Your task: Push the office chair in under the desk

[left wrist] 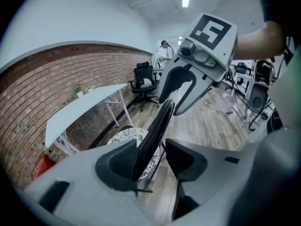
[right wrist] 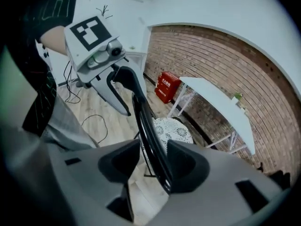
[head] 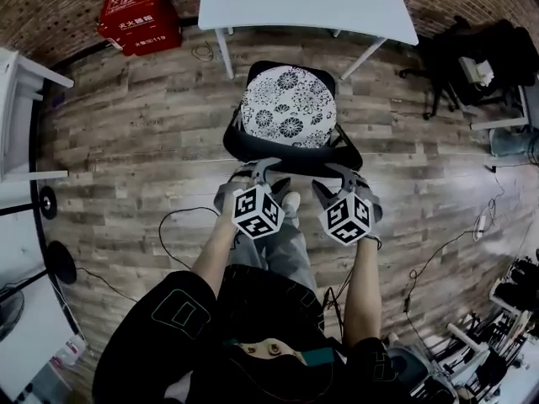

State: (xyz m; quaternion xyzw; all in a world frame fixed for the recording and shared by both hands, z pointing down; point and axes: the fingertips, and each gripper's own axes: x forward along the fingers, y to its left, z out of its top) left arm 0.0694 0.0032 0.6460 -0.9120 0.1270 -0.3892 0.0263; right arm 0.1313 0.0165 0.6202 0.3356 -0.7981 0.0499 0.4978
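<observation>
A black chair with a floral seat cushion [head: 289, 106] stands on the wood floor, its front just under the near edge of the white desk [head: 307, 2]. Its thin black backrest [head: 295, 156] faces me. My left gripper [head: 257, 168] straddles the backrest's top edge on the left and my right gripper [head: 341, 172] does so on the right. In the left gripper view the backrest [left wrist: 157, 126] leans on one pad of the left gripper [left wrist: 153, 157], with a gap to the other. In the right gripper view the backrest [right wrist: 146, 121] lies against one pad of the right gripper [right wrist: 153, 161], the other standing clear.
A red box [head: 139, 17] sits by the brick wall at the back left. A black office chair [head: 472, 57] stands at the right. Cables [head: 181, 225] trail over the floor near my legs. White furniture [head: 17, 116] lines the left side, and equipment crowds the lower right.
</observation>
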